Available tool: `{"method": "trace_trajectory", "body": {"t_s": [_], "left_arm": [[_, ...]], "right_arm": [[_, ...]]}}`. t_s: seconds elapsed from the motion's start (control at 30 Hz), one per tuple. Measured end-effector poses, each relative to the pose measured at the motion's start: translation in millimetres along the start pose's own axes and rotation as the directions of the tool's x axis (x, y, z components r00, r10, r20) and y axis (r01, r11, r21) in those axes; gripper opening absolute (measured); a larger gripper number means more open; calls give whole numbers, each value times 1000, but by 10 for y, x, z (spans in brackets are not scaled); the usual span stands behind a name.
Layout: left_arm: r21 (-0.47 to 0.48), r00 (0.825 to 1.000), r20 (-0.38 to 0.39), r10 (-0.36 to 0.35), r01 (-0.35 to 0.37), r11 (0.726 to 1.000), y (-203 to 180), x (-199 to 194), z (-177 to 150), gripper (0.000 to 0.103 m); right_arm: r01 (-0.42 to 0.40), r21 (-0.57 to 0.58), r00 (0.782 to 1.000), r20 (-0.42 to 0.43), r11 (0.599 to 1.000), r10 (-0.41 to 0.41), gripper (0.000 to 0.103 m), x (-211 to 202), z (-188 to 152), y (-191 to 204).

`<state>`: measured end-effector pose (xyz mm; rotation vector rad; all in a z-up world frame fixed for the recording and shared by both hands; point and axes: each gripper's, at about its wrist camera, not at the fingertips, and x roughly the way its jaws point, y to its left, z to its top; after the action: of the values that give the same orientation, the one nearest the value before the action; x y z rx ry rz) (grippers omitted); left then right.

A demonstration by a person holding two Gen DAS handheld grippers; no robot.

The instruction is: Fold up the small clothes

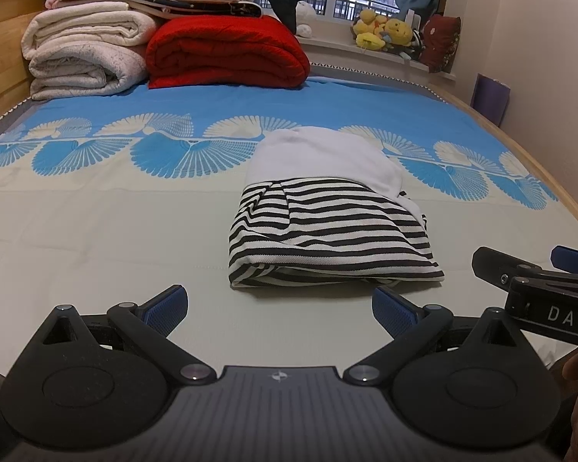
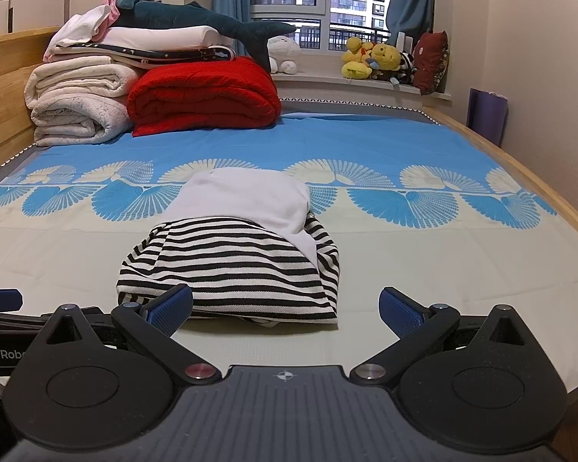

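Note:
A small black-and-white striped garment (image 1: 327, 231) lies folded into a compact bundle on the bed, with a white part (image 1: 320, 158) folded over its far end. It also shows in the right wrist view (image 2: 231, 265). My left gripper (image 1: 279, 310) is open and empty, just short of the bundle's near edge and a little to its left. My right gripper (image 2: 285, 310) is open and empty, close in front of the bundle's near edge. The right gripper also shows at the right edge of the left wrist view (image 1: 535, 269).
The bed sheet (image 1: 96, 223) is cream near me and blue with a fan pattern further off. Folded white blankets (image 1: 81, 54) and a red blanket (image 1: 227, 54) are stacked at the far left. Plush toys (image 1: 385, 30) sit on the windowsill. The wooden bed edge (image 1: 539, 161) runs along the right.

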<state>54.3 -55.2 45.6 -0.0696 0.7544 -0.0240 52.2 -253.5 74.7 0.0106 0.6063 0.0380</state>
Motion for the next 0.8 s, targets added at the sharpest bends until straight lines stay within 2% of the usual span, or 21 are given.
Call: {"method": "trace_trajectory", "body": {"t_s": [0.8], "left_arm": [[-4,1000,-5,-1,1,1000,-14,28,-30,102]], "right_arm": [[1,-2,1000,0,1000,-1,102,-3,3,-4]]}}
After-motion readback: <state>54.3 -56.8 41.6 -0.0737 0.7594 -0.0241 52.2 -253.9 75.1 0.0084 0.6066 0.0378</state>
